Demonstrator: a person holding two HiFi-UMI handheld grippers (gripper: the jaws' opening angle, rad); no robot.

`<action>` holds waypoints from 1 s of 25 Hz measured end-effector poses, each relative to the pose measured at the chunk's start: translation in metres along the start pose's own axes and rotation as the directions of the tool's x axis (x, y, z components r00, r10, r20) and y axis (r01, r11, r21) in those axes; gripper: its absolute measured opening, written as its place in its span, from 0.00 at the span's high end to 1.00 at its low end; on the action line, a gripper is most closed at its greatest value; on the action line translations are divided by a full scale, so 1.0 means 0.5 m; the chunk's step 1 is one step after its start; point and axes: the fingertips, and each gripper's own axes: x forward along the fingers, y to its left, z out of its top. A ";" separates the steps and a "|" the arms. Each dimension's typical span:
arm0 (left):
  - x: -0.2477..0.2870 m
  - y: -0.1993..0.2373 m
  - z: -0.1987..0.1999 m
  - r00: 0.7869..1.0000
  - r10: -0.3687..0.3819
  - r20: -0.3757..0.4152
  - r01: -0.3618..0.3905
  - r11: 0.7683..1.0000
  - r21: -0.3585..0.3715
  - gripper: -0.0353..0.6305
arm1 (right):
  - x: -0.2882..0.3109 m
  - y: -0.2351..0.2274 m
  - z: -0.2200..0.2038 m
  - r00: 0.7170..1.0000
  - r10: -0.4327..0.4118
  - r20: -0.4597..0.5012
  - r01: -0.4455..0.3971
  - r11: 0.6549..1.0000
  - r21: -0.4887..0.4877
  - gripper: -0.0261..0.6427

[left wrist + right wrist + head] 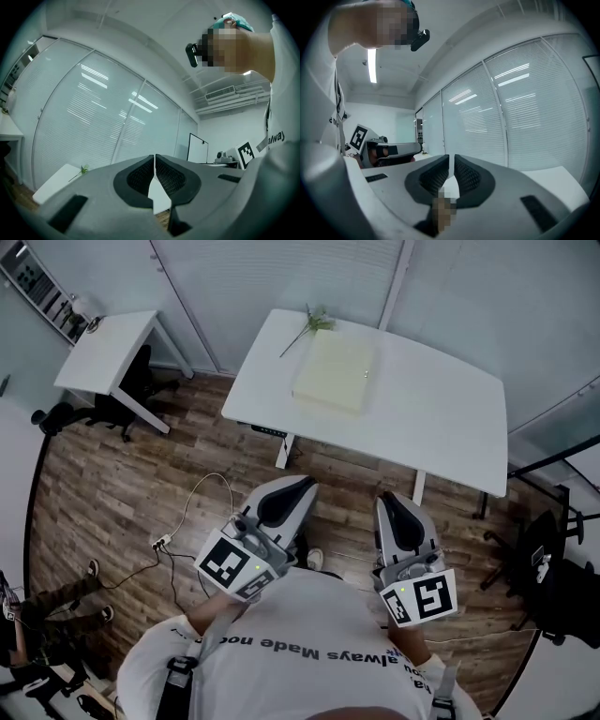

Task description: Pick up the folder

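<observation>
Left gripper (298, 487) is closed, jaw tips together and pads meeting along the centre line. Right gripper (393, 504) is the same, jaws tip to tip. Both are held level, pointing forward away from the torso (300, 652), side by side with a gap between them. The left one angles slightly in toward the right one. Marker cubes sit at the rear, nearest the body: left cube (232, 564), right cube (424, 597). Hands are mostly hidden under the gripper bodies, held close in front of the chest.

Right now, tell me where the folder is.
In the head view, the folder lies flat on the white table, left of its middle, with a green sprig by its far left corner.
</observation>
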 end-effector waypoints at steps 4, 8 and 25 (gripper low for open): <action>0.034 0.041 0.008 1.000 -0.011 -0.004 0.011 1.000 -0.001 0.92 | 0.051 -0.022 0.009 1.000 -0.004 0.000 0.004 1.000 -0.004 0.91; 0.068 0.101 0.021 1.000 -0.011 -0.002 0.011 1.000 0.001 0.92 | 0.116 -0.044 0.018 1.000 -0.005 -0.001 0.005 1.000 -0.010 0.91; 0.200 0.406 0.088 0.999 -0.036 -0.016 0.035 0.999 -0.010 0.92 | 0.448 -0.104 0.060 1.000 -0.017 -0.011 0.017 1.000 -0.016 0.91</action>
